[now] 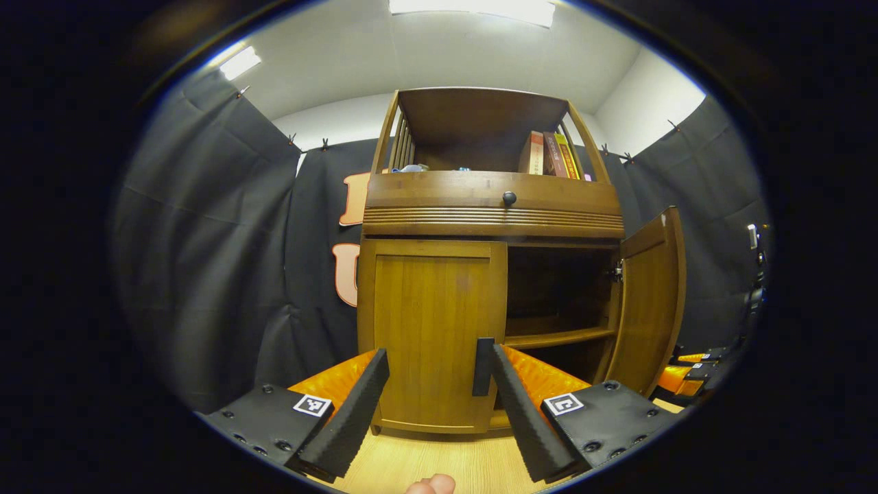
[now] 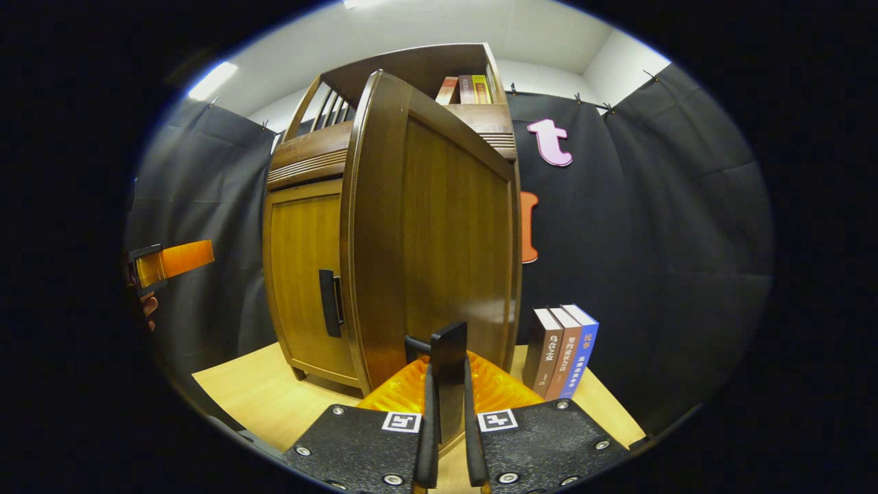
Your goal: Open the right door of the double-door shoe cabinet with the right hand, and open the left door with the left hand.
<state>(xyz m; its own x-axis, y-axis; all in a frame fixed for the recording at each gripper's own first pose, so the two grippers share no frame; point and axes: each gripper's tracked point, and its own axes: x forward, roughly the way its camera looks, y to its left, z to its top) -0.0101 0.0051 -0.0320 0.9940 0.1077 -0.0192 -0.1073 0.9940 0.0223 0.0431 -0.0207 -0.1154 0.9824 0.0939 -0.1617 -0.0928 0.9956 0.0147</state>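
Observation:
The wooden shoe cabinet (image 1: 494,199) stands ahead. Its left door (image 1: 432,322) is closed, and the dark handle (image 1: 482,367) on that door sits just inside my left gripper's right finger. My left gripper (image 1: 433,358) is open in front of this door, touching nothing that I can see. The right door (image 1: 651,295) is swung wide open, showing dark shelves (image 1: 559,336) inside. In the right gripper view the right door (image 2: 439,226) fills the middle, and my right gripper (image 2: 447,376) is shut on its upright handle (image 2: 449,350). The left gripper (image 2: 168,263) shows far left.
Three books (image 2: 562,350) stand on the wooden table (image 2: 260,398) just right of the open door. More books (image 1: 552,154) sit on the cabinet's top shelf above a drawer knob (image 1: 509,198). Black cloth walls close in on both sides. A fingertip (image 1: 431,485) shows at the bottom edge.

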